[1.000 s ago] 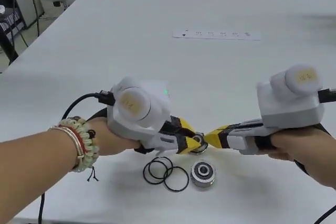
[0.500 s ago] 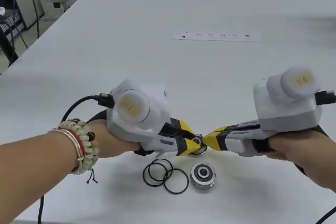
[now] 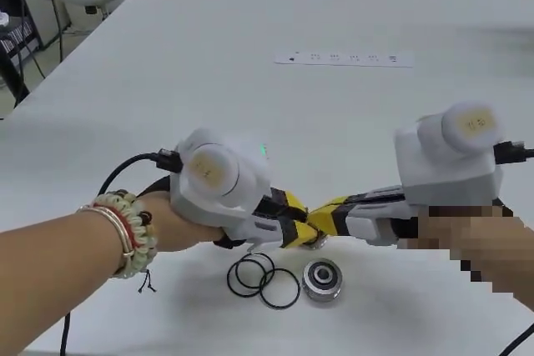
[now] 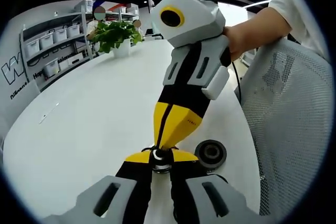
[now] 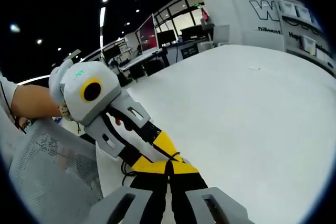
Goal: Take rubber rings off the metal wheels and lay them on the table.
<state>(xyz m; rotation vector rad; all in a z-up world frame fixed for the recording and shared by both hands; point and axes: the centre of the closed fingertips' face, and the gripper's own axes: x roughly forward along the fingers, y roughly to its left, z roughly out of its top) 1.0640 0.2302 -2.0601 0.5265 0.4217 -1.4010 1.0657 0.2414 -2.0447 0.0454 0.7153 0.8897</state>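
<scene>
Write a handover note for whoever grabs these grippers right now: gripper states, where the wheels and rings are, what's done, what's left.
The left gripper is shut on a metal wheel.
The right gripper has its jaws together, tips at that same wheel; whether they pinch its ring is unclear.
A second wheel lies on the table, beside the loose rubber rings.
Done: about three rings are off and laid down, overlapping.
Left: probably pull the ring off the held wheel and lay it with the others, then check the second wheel, whose ring state I can't tell.
</scene>
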